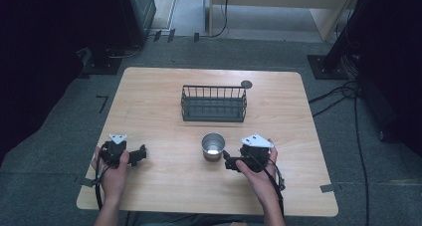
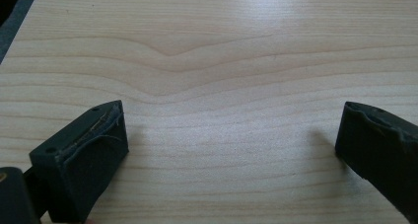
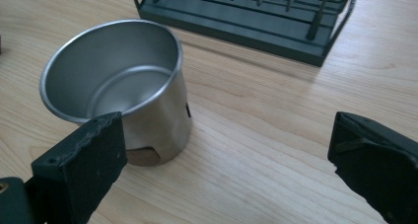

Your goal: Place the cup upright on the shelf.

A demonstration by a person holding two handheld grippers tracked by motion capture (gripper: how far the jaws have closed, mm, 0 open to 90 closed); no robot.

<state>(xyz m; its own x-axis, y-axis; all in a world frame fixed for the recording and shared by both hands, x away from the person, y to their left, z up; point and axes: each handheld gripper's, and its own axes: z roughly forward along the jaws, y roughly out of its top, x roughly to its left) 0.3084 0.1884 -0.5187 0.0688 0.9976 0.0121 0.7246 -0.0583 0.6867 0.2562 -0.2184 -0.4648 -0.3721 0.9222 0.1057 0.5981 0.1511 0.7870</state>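
Steel cup [image 3: 118, 81] stands partly hidden behind the spread right tool [image 3: 224, 150]; left tool [image 2: 231, 145] gapes, empty.

The table [image 1: 164, 186] is pale wood with a visible wavy grain, smooth, with a soft sheen where light falls on it. The cup [image 3: 118, 81] is bare metal: brushed and dull grey inside, brighter and reflective on the outer wall, with a thin polished rim. The rack [image 1: 214, 104] near the far edge is dark wire on a dark base, matt throughout. The left gripper [image 2: 231, 150] has black matt jaws; the pad face looks rough, with frayed fibres along one edge. The right gripper [image 3: 222, 155] has the same black matt jaws with a slightly grainy, worn pad surface. The floor [image 1: 45, 151] is grey carpet, coarse and matt.
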